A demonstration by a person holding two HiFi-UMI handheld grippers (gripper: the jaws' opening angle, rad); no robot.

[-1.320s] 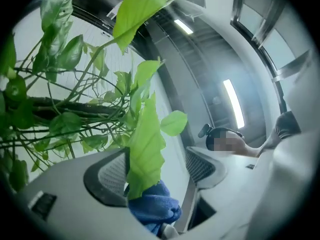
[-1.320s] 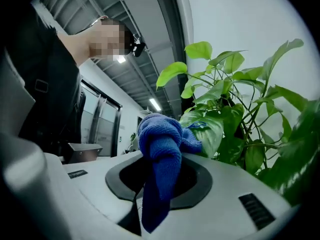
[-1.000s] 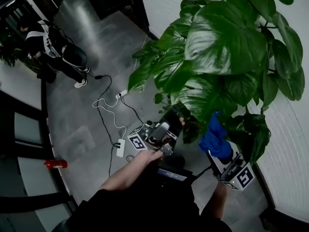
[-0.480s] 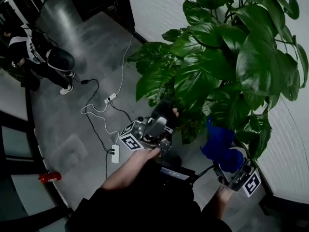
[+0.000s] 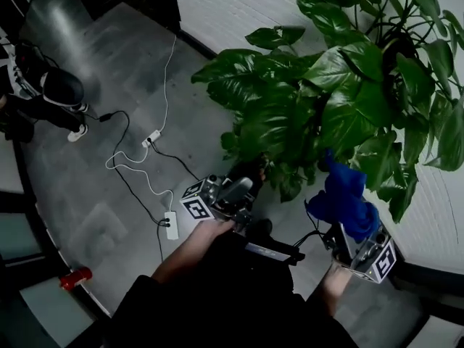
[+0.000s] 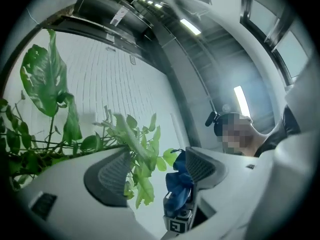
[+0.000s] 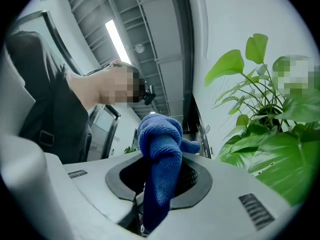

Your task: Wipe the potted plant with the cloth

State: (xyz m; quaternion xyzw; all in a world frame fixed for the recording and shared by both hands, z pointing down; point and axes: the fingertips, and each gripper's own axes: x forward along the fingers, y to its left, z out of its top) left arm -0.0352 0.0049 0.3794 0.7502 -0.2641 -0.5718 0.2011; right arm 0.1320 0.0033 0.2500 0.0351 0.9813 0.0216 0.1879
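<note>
The right hand-held gripper (image 7: 160, 181) is clamped on a blue cloth (image 7: 161, 144) that bunches up above its jaws; the left hand-held gripper (image 6: 155, 171) has its jaws wide apart, gripping nothing, with leaves showing through the gap; in the head view the cloth (image 5: 345, 200) sits just under the lower right leaves of the potted plant (image 5: 348, 85), the left hand-held gripper (image 5: 245, 176) at the lower left foliage; the plant stands on a grey floor (image 5: 109, 158) by a white brick wall (image 5: 239, 6), a white cable and power strip (image 5: 171, 225) trailing nearby; a second ago the leaves loomed closer and the cloth sat lower.
</note>
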